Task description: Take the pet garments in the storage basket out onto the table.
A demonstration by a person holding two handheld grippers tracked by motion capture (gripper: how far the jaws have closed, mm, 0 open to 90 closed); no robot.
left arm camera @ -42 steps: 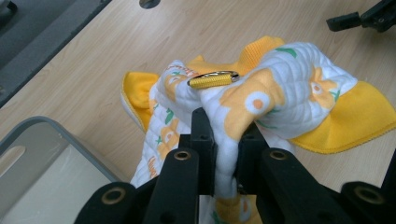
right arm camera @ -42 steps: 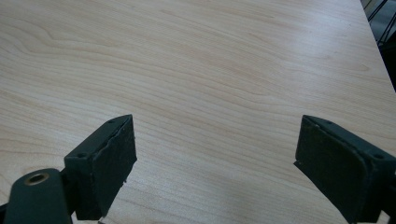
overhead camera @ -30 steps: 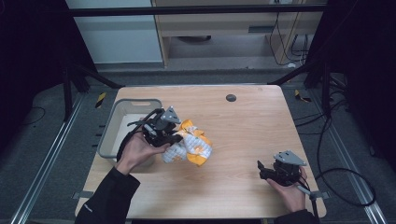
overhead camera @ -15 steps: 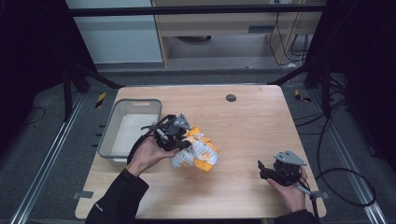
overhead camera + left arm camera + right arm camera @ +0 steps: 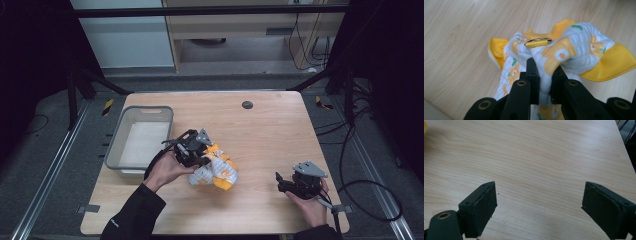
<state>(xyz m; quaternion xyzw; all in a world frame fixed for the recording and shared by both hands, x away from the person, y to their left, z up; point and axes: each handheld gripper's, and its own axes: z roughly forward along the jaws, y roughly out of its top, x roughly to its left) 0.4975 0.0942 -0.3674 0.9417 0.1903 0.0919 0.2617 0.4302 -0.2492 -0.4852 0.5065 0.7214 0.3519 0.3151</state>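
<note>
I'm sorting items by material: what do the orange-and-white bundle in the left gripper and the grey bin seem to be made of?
The bundle looks like soft quilted fabric: stitched texture, printed flowers, a matte yellow towelling-like edge, and it folds limply between the closed jaws. The gold ring on it looks like shiny metal. The grey bin seems to be moulded plastic: smooth, thin walls.

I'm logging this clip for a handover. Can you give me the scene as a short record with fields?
surface: wooden table
held item: yellow and white printed cloth, bunched
left gripper: shut on the cloth, fold pinched between its jaws
right gripper: open, nothing between its jaws, over bare wood
bin: grey bin left of the cloth
</note>
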